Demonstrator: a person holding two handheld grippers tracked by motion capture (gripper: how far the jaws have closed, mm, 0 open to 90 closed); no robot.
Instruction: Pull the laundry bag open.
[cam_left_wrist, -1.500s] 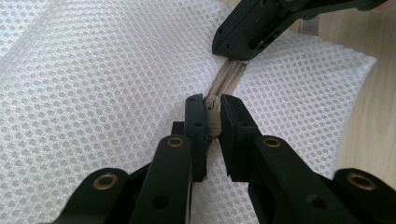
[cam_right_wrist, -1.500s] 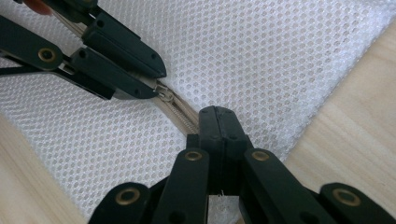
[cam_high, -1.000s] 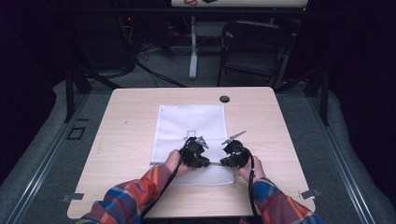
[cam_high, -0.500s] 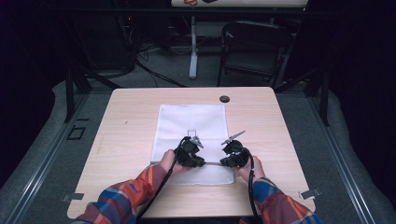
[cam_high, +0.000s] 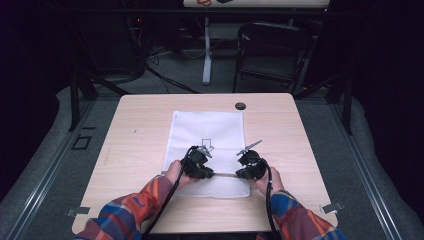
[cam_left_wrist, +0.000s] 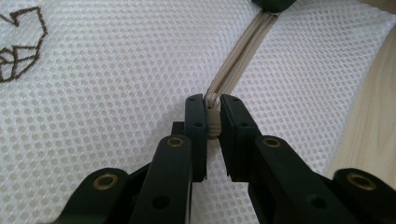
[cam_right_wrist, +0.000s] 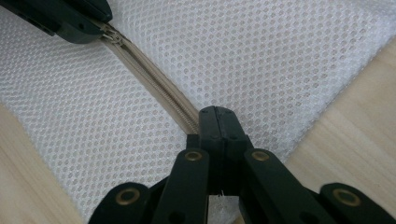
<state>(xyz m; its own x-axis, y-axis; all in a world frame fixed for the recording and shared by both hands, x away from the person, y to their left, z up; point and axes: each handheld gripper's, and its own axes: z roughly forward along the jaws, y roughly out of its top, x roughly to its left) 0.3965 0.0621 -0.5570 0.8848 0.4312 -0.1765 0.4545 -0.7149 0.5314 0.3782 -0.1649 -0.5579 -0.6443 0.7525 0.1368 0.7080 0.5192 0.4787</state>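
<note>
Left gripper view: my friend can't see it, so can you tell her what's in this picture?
Two black jaws of the left gripper pinch a small beige zipper pull on a white mesh fabric bag. A beige zipper runs away toward the right gripper at the top edge, with the light wooden table beside the bag.

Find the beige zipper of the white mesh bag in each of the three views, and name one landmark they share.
High view: zipper low centre, between the grippers.
Left gripper view: zipper runs from centre to top.
Right gripper view: zipper runs from upper left to centre.
Shared landmark: white mesh bag.
</note>
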